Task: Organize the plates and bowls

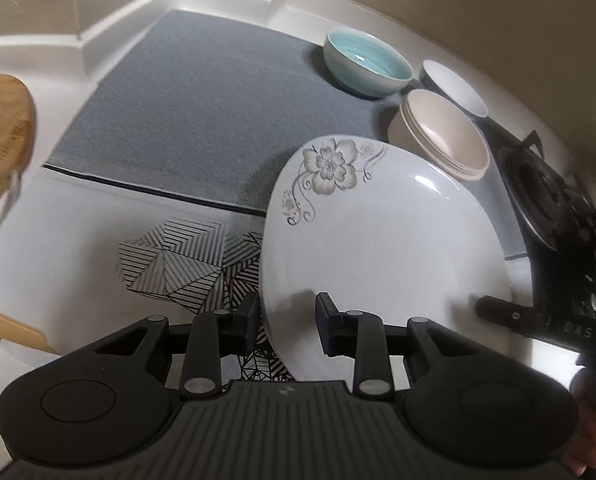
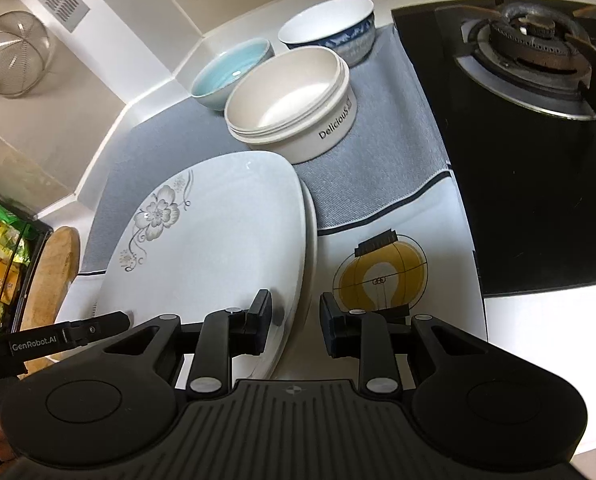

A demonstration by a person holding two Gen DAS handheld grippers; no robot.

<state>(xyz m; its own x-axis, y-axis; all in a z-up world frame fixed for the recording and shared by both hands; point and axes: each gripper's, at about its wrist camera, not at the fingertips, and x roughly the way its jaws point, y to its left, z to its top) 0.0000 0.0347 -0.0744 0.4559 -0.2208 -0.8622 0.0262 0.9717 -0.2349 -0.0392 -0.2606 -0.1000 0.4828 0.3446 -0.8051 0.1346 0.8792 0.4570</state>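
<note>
A white plate with a grey flower print (image 1: pixel 382 240) (image 2: pixel 217 248) lies on top of a second white plate (image 2: pixel 312 232), half on the grey mat. My left gripper (image 1: pixel 285 322) straddles the flower plate's left rim; its pads stand apart from the rim. My right gripper (image 2: pixel 293 320) straddles the plates' right rim, one finger over the top plate, the other just outside the rim with a strip of mat showing between. A cream bowl (image 2: pixel 293 100), a teal bowl (image 2: pixel 231 74) and a blue-patterned bowl (image 2: pixel 330 24) stand behind the plates.
The grey mat (image 1: pixel 185 112) stretches to the back left corner. A black gas stove (image 2: pixel 530 40) borders the mat on the right. A wooden board (image 1: pixel 1 120) leans at the left. A wire strainer (image 2: pixel 13 56) hangs on the wall.
</note>
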